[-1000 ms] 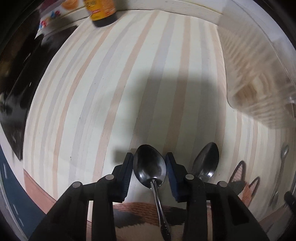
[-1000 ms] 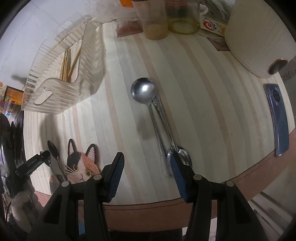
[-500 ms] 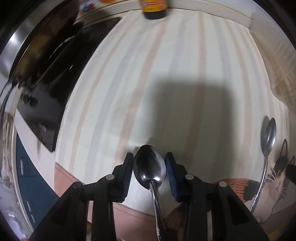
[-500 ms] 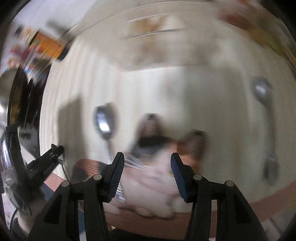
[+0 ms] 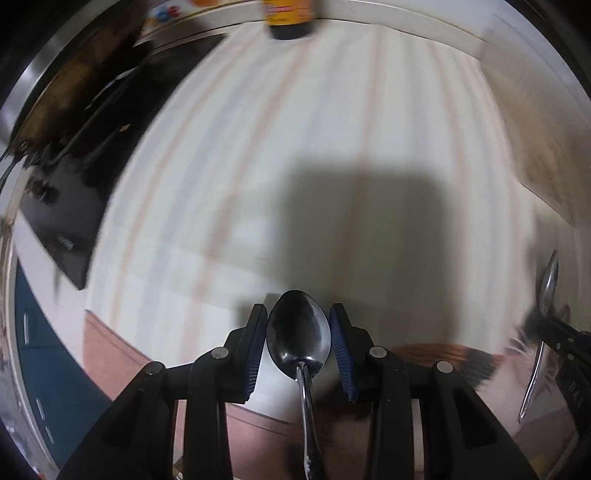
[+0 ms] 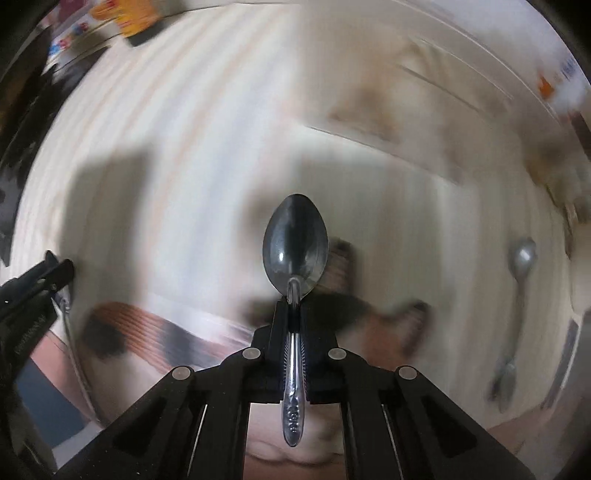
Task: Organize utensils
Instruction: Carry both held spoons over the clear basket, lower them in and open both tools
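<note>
In the left wrist view my left gripper [image 5: 298, 334] has its blue pads on either side of the bowl of a steel spoon [image 5: 297, 338]; the handle runs back under the camera. The grip looks closed on the bowl. In the right wrist view my right gripper [image 6: 293, 315] is shut on the handle of a second steel spoon [image 6: 295, 242], bowl forward, held above the striped table. That spoon and gripper also show at the right edge of the left wrist view [image 5: 546, 295]. Two more spoons [image 6: 519, 273] lie on the table at the right.
A cat-shaped mat [image 6: 373, 321] lies near the table's front edge. A clear plastic rack [image 5: 539, 122] stands at the back right. A dark bottle [image 5: 290, 18] and a black stove top [image 5: 70, 177] sit at the back and left. The right wrist view is motion-blurred.
My right gripper swung left from the two spoons, closed on the spoon beside the cat mat and lifted it. My left gripper kept its spoon and turned left.
</note>
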Tool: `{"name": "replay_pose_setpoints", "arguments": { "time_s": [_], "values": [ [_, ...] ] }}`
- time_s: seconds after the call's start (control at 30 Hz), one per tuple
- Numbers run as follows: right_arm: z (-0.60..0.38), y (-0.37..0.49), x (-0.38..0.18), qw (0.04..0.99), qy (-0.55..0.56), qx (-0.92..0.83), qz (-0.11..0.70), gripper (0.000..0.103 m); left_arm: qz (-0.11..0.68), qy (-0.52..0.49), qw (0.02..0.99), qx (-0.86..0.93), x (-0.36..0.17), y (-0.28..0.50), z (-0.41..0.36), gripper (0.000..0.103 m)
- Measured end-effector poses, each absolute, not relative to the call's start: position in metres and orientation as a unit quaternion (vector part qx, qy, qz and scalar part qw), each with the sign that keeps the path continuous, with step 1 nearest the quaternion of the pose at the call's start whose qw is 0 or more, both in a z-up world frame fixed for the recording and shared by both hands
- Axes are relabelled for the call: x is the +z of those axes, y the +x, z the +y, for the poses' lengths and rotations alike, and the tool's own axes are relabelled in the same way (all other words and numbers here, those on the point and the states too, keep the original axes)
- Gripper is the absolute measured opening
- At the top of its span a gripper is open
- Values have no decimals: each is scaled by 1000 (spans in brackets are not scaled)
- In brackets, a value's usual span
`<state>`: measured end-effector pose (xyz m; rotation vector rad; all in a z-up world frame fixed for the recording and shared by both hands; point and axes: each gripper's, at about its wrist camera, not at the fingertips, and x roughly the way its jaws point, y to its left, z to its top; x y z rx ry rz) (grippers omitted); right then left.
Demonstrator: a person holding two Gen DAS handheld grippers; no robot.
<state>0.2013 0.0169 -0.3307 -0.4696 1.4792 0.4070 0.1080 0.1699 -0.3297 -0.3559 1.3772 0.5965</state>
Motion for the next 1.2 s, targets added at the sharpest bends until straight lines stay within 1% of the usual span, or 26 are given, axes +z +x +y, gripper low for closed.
{"name": "replay_pose_setpoints", "arguments": {
  "time_s": [0.17, 0.27, 0.4, 0.47, 0.5, 0.53, 0.67, 0.77, 1.0, 1.2],
  "values": [
    [-61, 204, -328, 687, -204, 144, 683, 6, 628, -150, 733, 213, -328, 124, 134, 32],
    [-84, 202, -327, 683, -195, 148, 689, 6, 627, -127, 740, 208, -328, 132, 123, 31],
    [-92, 203, -327, 686, -186, 140, 689, 8, 628, -134, 740, 199, -332, 129, 126, 33],
    [-94, 202, -327, 690, -190, 136, 685, 8, 629, -133, 740, 196, -333, 129, 132, 35],
    [-92, 197, -328, 693, -192, 135, 682, 9, 629, -134, 741, 193, -336, 132, 137, 35],
    [-84, 199, -328, 694, -193, 134, 681, 9, 629, -138, 741, 190, -336, 132, 139, 32],
    [-87, 195, -326, 700, -181, 129, 678, 6, 630, -126, 741, 194, -332, 143, 130, 31],
    [-79, 192, -326, 704, -159, 130, 680, 6, 628, -127, 744, 189, -323, 144, 116, 31],
    [-89, 190, -296, 723, -133, 147, 662, 6, 607, -121, 764, 182, -293, 142, 102, 31],
    [-96, 194, -269, 740, -106, 158, 645, 6, 581, -120, 787, 170, -258, 148, 94, 31]
  ]
}}
